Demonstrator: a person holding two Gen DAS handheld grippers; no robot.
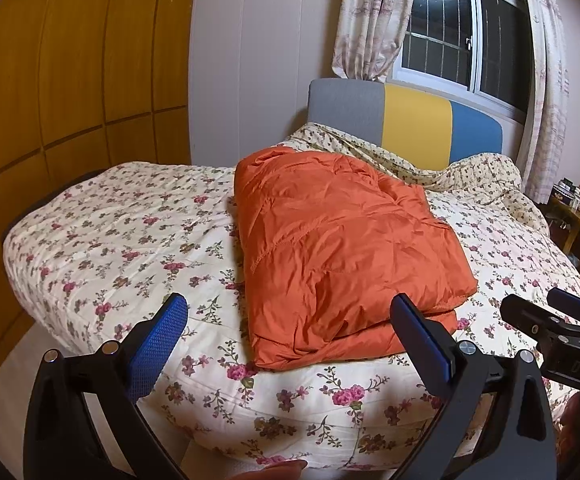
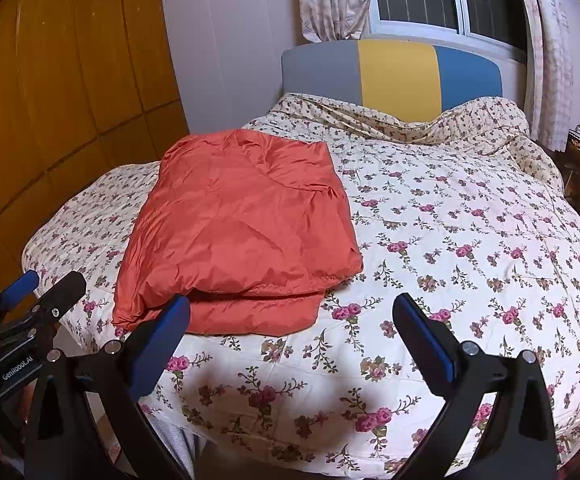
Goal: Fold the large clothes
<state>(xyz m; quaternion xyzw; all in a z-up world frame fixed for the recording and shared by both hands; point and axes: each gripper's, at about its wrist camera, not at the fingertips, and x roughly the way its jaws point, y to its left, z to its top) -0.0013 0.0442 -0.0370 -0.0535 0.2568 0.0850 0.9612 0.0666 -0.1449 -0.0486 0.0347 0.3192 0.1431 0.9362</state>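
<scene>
1. The puffy orange quilted garment [image 1: 342, 252] lies folded into a thick rectangle near the foot edge of the floral-quilted bed [image 1: 110, 240], likely finished or awaiting one last fold.
2. The left gripper [image 1: 290, 336] and right gripper [image 2: 292, 336] hover just short of that garment, both spread wide and empty.
3. Beyond the garment stand a grey-yellow-blue headboard [image 2: 394, 76], a curtained window [image 1: 450, 28] and wooden wardrobe doors [image 1: 70, 60].

warm indoor light, lamp glare, fisheye-warped edges
</scene>
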